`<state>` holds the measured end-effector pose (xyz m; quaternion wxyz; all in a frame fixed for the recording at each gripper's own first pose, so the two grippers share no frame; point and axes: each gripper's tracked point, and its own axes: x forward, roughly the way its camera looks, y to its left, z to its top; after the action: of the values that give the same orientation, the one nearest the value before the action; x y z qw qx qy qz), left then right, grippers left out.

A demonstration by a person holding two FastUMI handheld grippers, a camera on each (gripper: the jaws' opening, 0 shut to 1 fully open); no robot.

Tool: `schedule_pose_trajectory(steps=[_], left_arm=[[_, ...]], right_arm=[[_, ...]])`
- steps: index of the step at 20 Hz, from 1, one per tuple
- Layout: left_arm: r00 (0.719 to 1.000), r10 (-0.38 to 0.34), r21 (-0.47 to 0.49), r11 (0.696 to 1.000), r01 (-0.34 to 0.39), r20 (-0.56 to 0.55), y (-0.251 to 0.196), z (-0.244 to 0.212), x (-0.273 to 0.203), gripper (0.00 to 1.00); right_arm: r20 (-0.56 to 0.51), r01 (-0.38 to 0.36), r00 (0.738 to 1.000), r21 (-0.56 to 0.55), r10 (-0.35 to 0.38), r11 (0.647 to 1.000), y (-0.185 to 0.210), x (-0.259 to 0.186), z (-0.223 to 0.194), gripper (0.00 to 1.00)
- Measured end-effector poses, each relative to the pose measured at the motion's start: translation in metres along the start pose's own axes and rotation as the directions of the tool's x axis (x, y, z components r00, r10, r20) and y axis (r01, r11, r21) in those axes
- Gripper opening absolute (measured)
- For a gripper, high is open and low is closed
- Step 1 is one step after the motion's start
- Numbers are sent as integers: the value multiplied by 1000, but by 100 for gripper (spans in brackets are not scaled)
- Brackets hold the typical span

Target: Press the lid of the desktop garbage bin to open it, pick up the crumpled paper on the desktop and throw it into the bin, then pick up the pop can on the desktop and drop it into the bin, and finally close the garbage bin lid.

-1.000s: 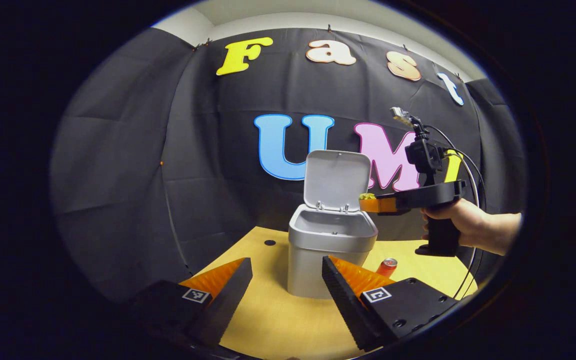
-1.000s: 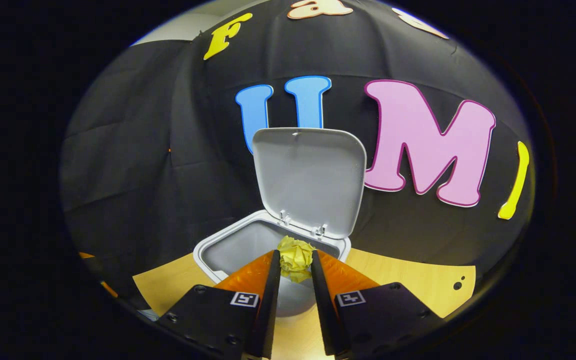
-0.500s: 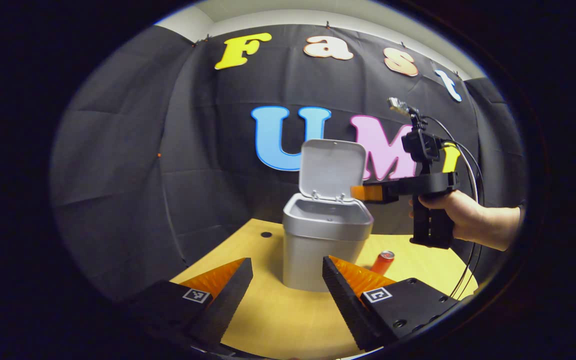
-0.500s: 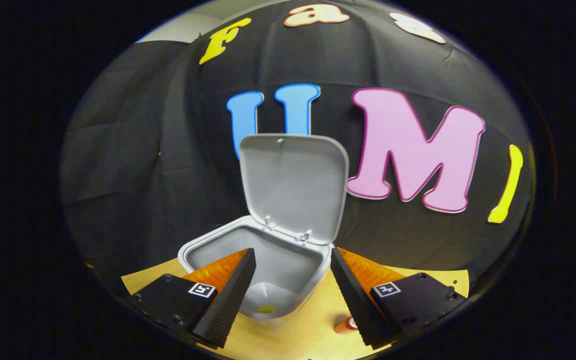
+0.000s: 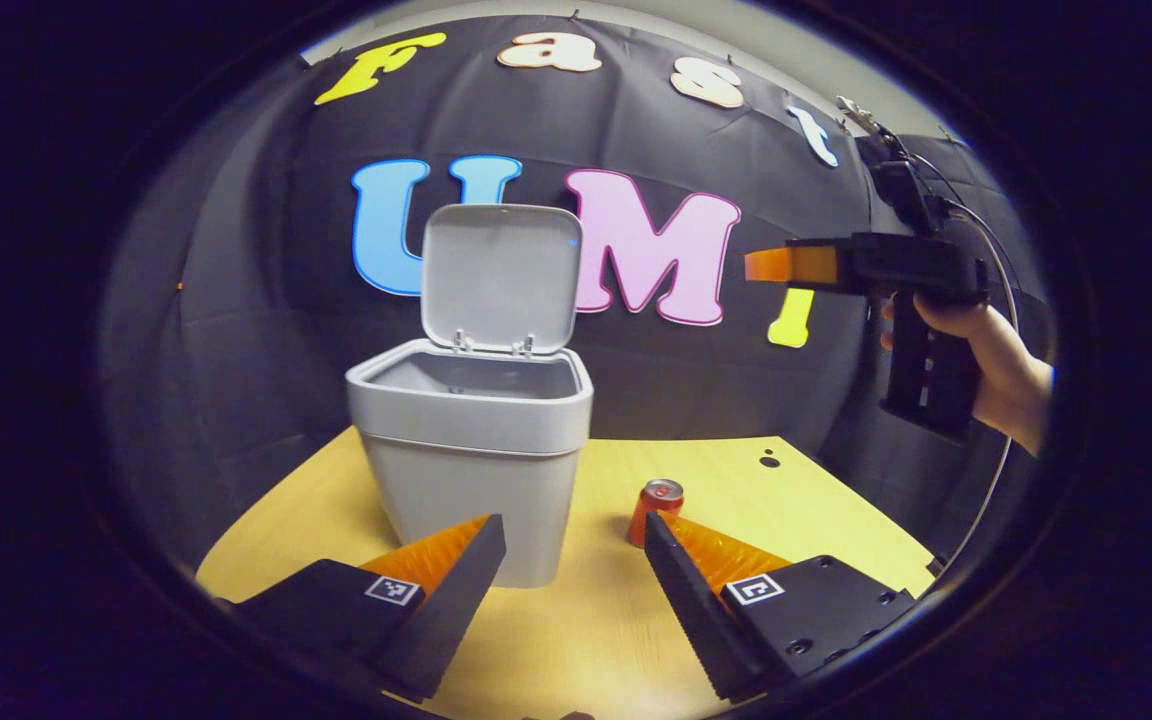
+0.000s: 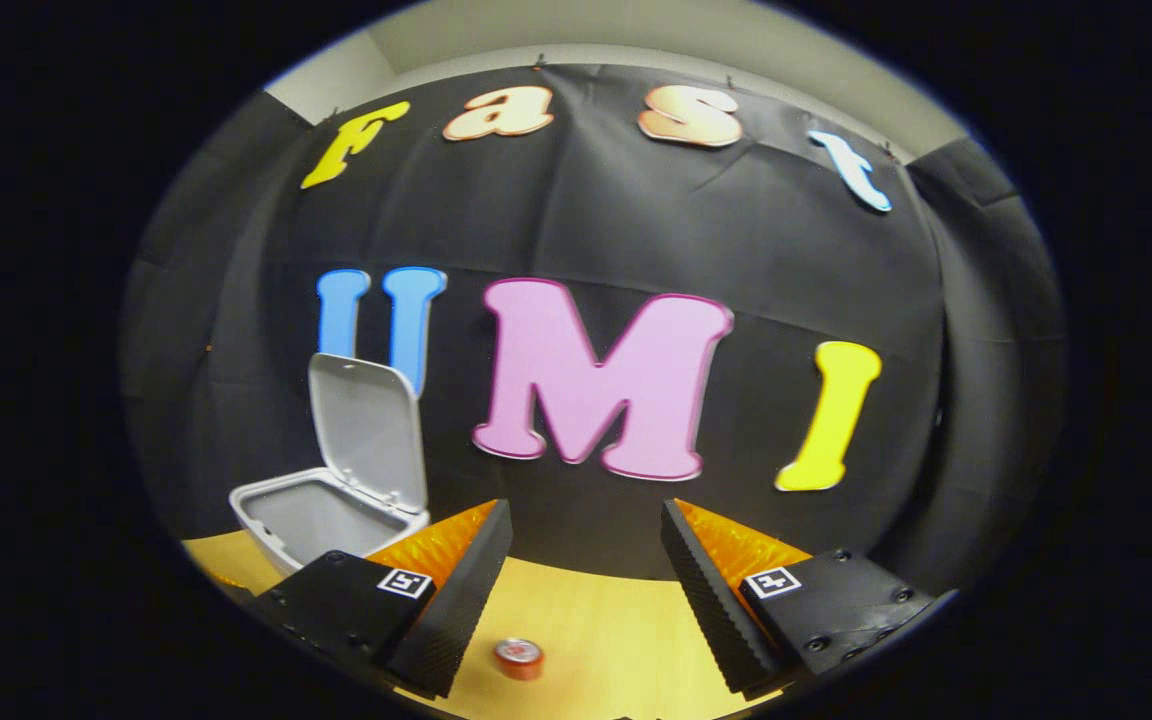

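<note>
Left gripper view takes in the wooden table [image 5: 556, 640], and on it the grey garbage bin [image 5: 471, 470], which serves as the landmark for all else. Its lid [image 5: 501, 275] stands upright on the hinges at the back rim, so the mouth is open; nothing of the inside floor can be made out from this angle. To the right of the bin and high above the table hang the right tongs [image 5: 766, 265], held by a hand [image 5: 986, 350], seen side-on. Right gripper view shows the right tongs [image 6: 581, 570] spread wide with nothing between the fingers, the bin [image 6: 321, 515] off to their left. The left tongs [image 5: 571, 580] sit low in front of the bin, also wide apart and holding nothing. Just right of the bin stands the pop can [image 5: 656, 510], upright on the table, beside the tip of the left tongs' right finger; in the right gripper view the pop can [image 6: 519, 658] lies below, between the fingers.
</note>
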<state>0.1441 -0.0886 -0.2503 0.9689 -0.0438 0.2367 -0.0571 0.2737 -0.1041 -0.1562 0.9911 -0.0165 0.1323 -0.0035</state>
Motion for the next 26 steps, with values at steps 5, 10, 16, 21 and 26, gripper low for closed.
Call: schedule_pose_trajectory(steps=[5,10,16,21,26], left_arm=[[997,-69,22,997,70,-38,-54,-37,78,95],[993,-101,71,992,105,-68,-88,-71,152,95],[991,-97,123,986,109,-93,-103,-101,214,95],[997,-45,151,987,54,-63,-93,-106,250,95],[997,-49,160,985,58,-64,-91,-109,267,95]], right_arm=[[14,178,984,-58,-178,982,-103,-16,-37,96],[-27,280,958,-94,-284,955,-174,-35,-73,96],[-45,358,931,-74,-362,931,-227,-43,-98,97],[-81,394,913,-70,-399,916,-246,-45,-120,97],[-118,379,914,-90,-388,921,-246,-44,-138,97]])
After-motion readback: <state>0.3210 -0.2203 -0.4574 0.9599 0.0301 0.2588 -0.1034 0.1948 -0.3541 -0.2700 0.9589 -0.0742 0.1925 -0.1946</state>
